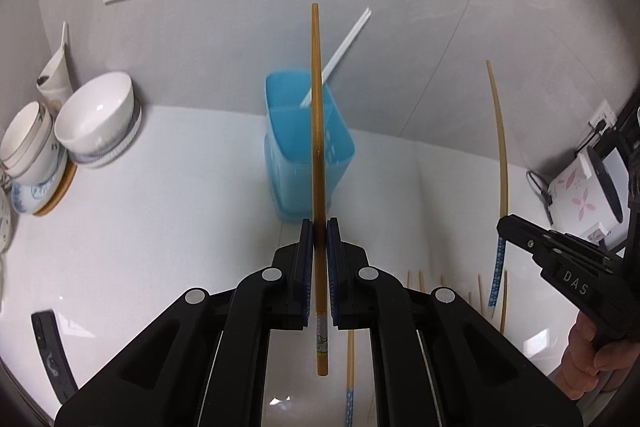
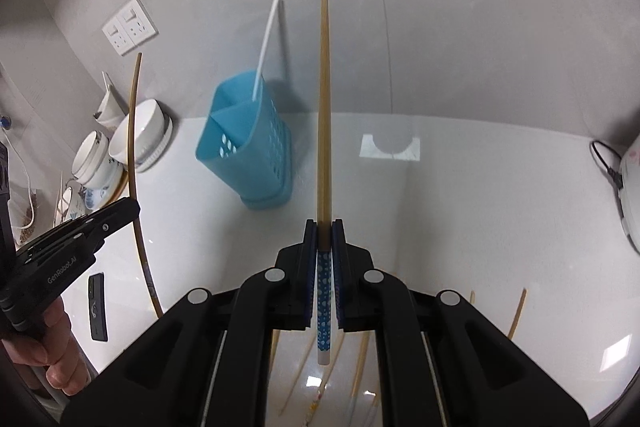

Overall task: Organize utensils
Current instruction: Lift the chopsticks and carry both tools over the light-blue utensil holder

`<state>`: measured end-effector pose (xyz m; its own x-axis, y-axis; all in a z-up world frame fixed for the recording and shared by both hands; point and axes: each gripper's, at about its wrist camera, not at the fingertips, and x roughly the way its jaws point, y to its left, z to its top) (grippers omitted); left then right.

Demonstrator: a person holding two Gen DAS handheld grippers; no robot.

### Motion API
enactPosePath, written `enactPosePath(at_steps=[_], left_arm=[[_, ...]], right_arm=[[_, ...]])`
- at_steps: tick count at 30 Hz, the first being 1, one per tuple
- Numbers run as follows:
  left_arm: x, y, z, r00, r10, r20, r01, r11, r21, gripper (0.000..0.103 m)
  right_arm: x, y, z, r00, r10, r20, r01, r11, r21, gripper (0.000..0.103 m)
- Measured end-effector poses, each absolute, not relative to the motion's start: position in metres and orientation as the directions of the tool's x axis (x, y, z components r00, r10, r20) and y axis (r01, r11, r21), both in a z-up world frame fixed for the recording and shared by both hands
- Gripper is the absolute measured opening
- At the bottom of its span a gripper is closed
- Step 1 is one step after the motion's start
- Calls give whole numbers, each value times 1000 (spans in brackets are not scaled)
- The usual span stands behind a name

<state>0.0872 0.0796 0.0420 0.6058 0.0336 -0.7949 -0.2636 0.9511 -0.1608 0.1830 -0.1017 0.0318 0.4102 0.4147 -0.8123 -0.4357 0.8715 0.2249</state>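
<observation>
My left gripper (image 1: 320,227) is shut on a dark amber chopstick (image 1: 316,115) that points up and away over the counter. My right gripper (image 2: 324,227) is shut on a pale wooden chopstick (image 2: 324,99) with a blue dotted handle end. A blue perforated utensil holder (image 1: 304,147) (image 2: 248,147) stands on the white counter ahead of both grippers, with a white chopstick pair (image 1: 340,59) (image 2: 266,47) leaning inside it. Each gripper also shows in the other's view: the right gripper (image 1: 502,227) at the right edge, the left gripper (image 2: 134,207) at the left edge.
Several loose chopsticks (image 2: 360,367) (image 1: 350,379) lie on the counter below the grippers. Stacked white bowls (image 1: 96,119) (image 2: 140,135) and plates sit at the far left by the wall. A black remote (image 2: 98,307) lies on the left. A white floral appliance (image 1: 580,195) stands at the right.
</observation>
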Motion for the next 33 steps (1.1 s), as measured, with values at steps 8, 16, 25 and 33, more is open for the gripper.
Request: enactPosePath(at_steps=[8,16,25,33], left_arm=[[112,86,63,709,32,-704,-227,956,-185,6],[143,99,71,807,31,-589,-181,963,-197,6],[177,102,55,880,12,-475,-99,983,-157,6],[194,103,23,890,5,-456,-84,984,-154,6]], right_arm=[[207,-73,52,460,468,-755,-473,848,237,7],[236,-49,66,499,507,-703,-492,833,252,7],[264,-30,58,526,521,-672,-495,830,256,7],[275,-22,40,514,529,-675,-494,826,270,7]])
